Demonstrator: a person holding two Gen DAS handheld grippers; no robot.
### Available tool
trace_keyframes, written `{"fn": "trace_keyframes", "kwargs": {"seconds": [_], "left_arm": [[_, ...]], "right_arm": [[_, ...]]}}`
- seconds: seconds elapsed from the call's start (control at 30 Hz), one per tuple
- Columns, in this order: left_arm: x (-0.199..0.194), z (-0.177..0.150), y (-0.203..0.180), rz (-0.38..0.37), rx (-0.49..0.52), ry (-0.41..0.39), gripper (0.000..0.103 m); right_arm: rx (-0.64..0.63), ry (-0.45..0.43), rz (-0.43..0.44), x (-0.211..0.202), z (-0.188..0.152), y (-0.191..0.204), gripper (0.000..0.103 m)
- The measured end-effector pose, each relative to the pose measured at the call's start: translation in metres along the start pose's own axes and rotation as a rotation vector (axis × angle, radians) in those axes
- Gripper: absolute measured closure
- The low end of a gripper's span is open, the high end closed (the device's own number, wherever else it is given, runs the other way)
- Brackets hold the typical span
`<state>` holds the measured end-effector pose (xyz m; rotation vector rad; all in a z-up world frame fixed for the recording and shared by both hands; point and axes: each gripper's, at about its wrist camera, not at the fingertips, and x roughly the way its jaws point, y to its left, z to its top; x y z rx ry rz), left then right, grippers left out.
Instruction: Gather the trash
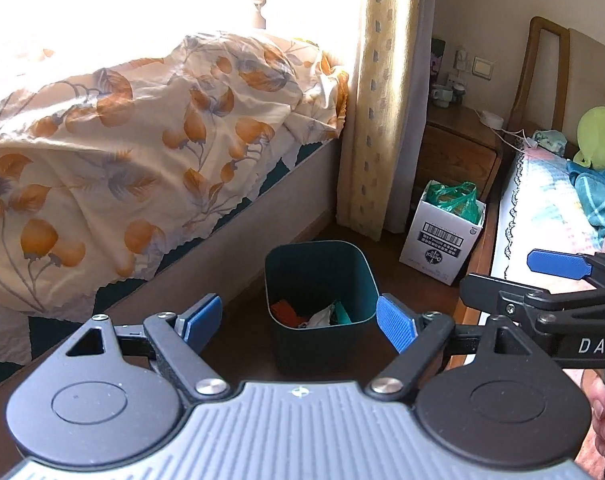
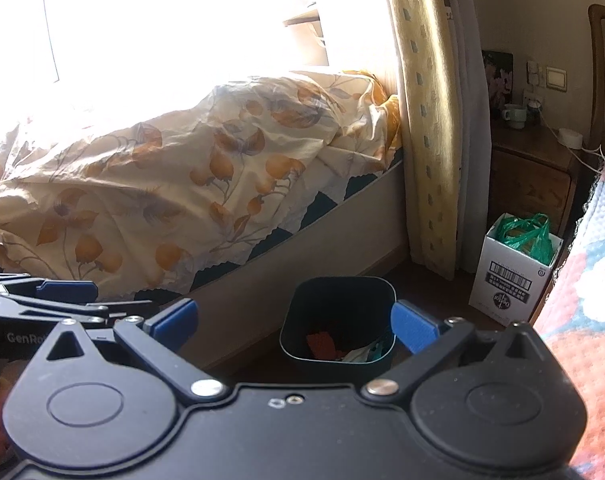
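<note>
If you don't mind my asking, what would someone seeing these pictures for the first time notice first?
Probably the dark teal bin on the floor, framed between the open fingers of the left hand-held gripper, with orange and white scraps in its bottom. Next, the leaf-print bedspread draped over the bed at left under a glaring window. Beyond the bin, a white box holding a green plastic bag stands by the curtain.
</note>
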<state>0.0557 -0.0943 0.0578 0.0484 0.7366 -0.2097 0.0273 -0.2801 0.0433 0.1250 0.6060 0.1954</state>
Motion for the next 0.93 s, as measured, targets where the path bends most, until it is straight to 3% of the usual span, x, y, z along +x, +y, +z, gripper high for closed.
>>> {"fn": "trace_keyframes", "kwargs": {"seconds": [0.93], "left_arm": [[-0.021,-0.008,0.007,-0.045,-0.035,-0.023,0.018]], "right_arm": [[-0.022,0.004,-0.024,-0.008,-0.007,0.009,0.000]]}}
